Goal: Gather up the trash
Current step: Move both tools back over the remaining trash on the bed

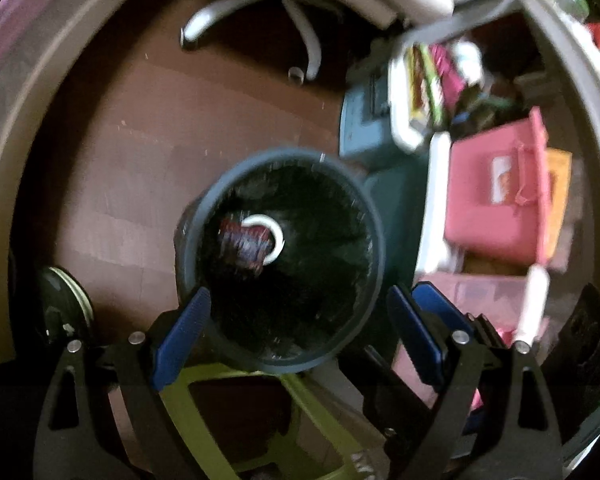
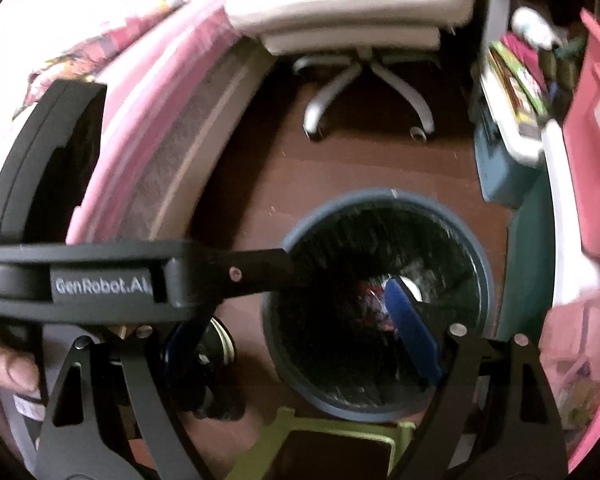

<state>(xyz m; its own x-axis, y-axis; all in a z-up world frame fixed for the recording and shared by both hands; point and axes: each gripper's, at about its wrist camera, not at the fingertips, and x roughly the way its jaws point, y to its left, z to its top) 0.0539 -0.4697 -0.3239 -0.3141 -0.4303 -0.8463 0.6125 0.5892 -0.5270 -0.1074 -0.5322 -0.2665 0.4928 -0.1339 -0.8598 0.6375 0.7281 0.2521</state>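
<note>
Left tool [image 1: 296, 332]: wide, empty, centre-bottom, poised over bin mouth for dropping. Right tool [image 2: 300, 340]: wide, empty, likewise. Bin [image 1: 374, 220]: mid-frame on floor [image 1: 140, 140], lined, open upward. Trash [image 1: 244, 242]: at bin bottom, already collected.

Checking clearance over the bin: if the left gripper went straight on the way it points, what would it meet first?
Probably the trash bin's open mouth, then the trash at its bottom; depth unclear.

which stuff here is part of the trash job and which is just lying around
Job: trash bin, wrapper and white ring inside it, left gripper, right gripper, both open.
Lying about: office chair, pink box, green stool.
</note>
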